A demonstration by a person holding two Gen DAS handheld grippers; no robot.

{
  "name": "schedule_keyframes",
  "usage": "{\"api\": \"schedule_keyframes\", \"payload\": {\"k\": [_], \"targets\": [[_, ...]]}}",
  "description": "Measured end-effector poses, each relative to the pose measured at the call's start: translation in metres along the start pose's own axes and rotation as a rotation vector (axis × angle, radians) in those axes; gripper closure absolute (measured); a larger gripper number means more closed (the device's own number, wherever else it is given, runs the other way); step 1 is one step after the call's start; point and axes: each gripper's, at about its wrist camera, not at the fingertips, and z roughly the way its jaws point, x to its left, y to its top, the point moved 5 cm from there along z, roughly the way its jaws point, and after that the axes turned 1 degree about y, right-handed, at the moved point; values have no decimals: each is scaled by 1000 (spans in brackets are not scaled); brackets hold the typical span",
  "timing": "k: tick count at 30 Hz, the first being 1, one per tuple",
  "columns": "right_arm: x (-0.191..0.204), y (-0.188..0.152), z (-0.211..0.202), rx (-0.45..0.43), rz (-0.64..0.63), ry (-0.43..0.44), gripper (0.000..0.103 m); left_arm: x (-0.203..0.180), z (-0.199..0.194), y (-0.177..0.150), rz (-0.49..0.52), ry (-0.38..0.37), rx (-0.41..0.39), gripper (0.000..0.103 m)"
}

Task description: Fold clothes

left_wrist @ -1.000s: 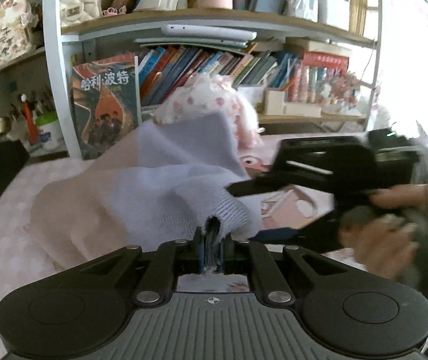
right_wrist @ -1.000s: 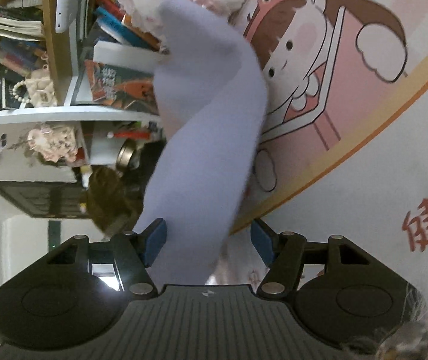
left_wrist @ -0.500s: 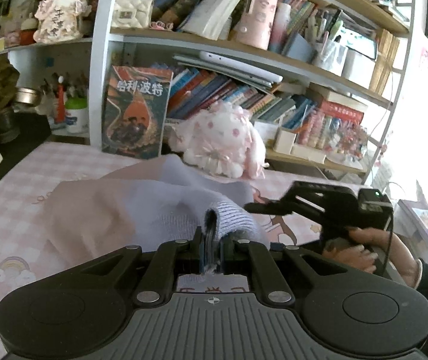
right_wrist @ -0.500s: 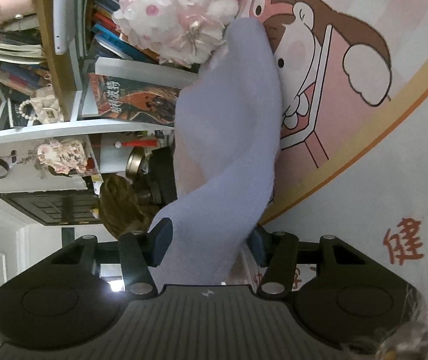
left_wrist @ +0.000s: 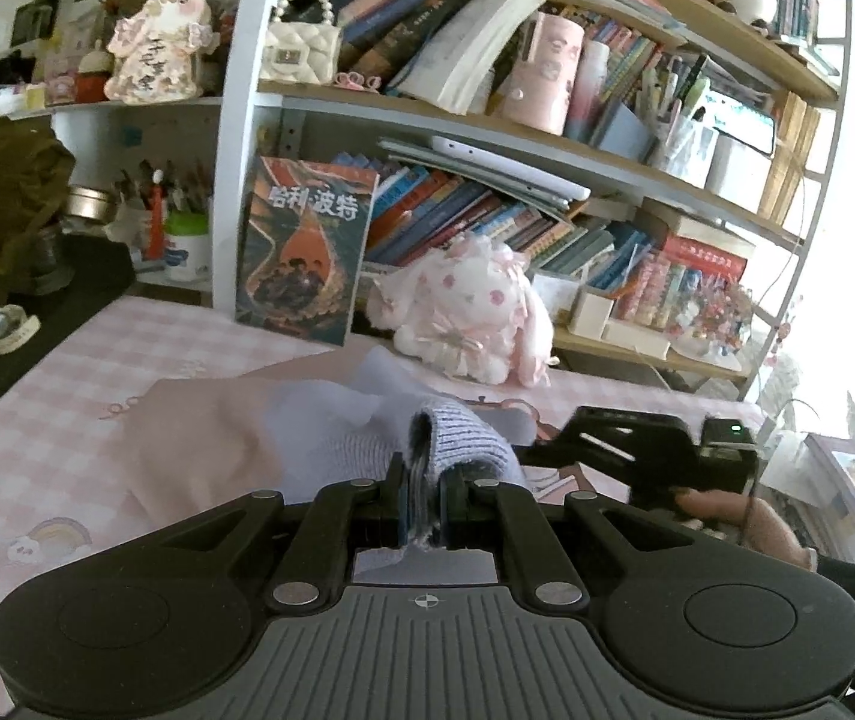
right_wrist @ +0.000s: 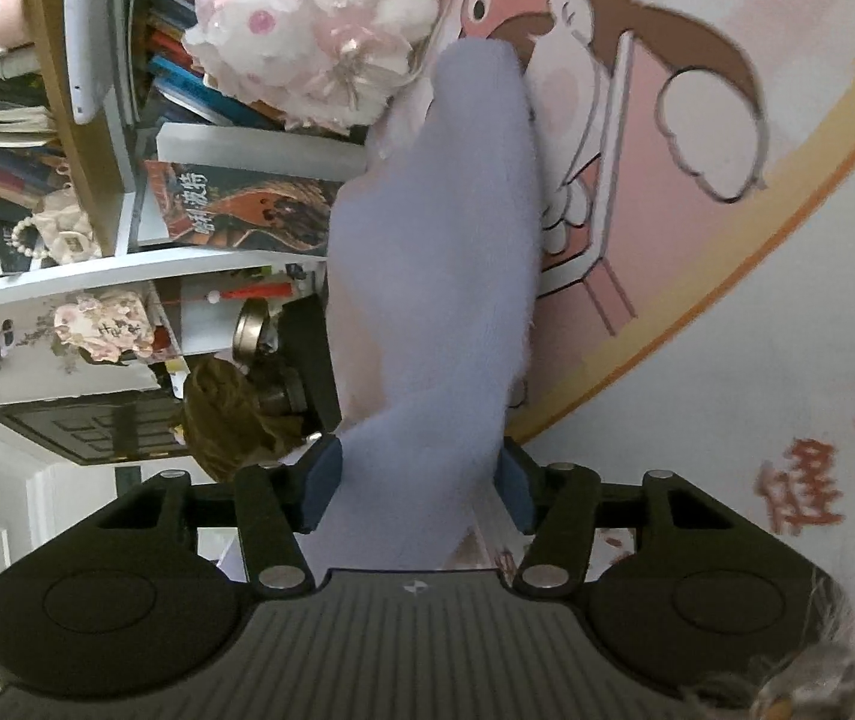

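Observation:
A lilac and beige knit garment [left_wrist: 247,444] lies bunched on the pink checked tabletop [left_wrist: 37,468]. My left gripper [left_wrist: 421,507] is shut on its ribbed lilac cuff [left_wrist: 457,438], held just above the table. My right gripper [right_wrist: 412,483] is open, rolled on its side, with a lilac part of the garment [right_wrist: 445,264] hanging loosely between its spread blue pads [right_wrist: 322,483]. The right gripper also shows in the left wrist view [left_wrist: 637,444], to the right of the cuff, held by a hand.
A bookshelf [left_wrist: 487,138] full of books stands behind the table. A pink plush toy [left_wrist: 469,318] and an upright book [left_wrist: 301,249] sit at its foot, just beyond the garment. A cartoon mat [right_wrist: 637,150] covers the table's right part. Dark objects [left_wrist: 1,222] stand far left.
My left gripper has lowered with the cuff and the garment has settled flatter on the table. My right gripper has stayed open around the lilac fabric and shifted slightly.

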Motion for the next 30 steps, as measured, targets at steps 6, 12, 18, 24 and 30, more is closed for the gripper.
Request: {"api": "schedule_keyframes", "payload": {"k": [6, 12, 18, 24, 30], "targets": [[-8, 10, 19, -9, 72, 1, 84, 12, -18, 2, -76, -31, -14, 96], [22, 16, -1, -122, -62, 45, 95, 6, -18, -4, -20, -44, 39, 96], [110, 49, -73, -357, -285, 145, 95, -49, -8, -3, 68, -281, 32, 95], [278, 25, -132, -520, -893, 168, 95, -67, -1, 3, 18, -414, -18, 92], [325, -37, -67, -285, -1325, -58, 95, -21, -1, -16, -155, -320, 25, 76]]}}
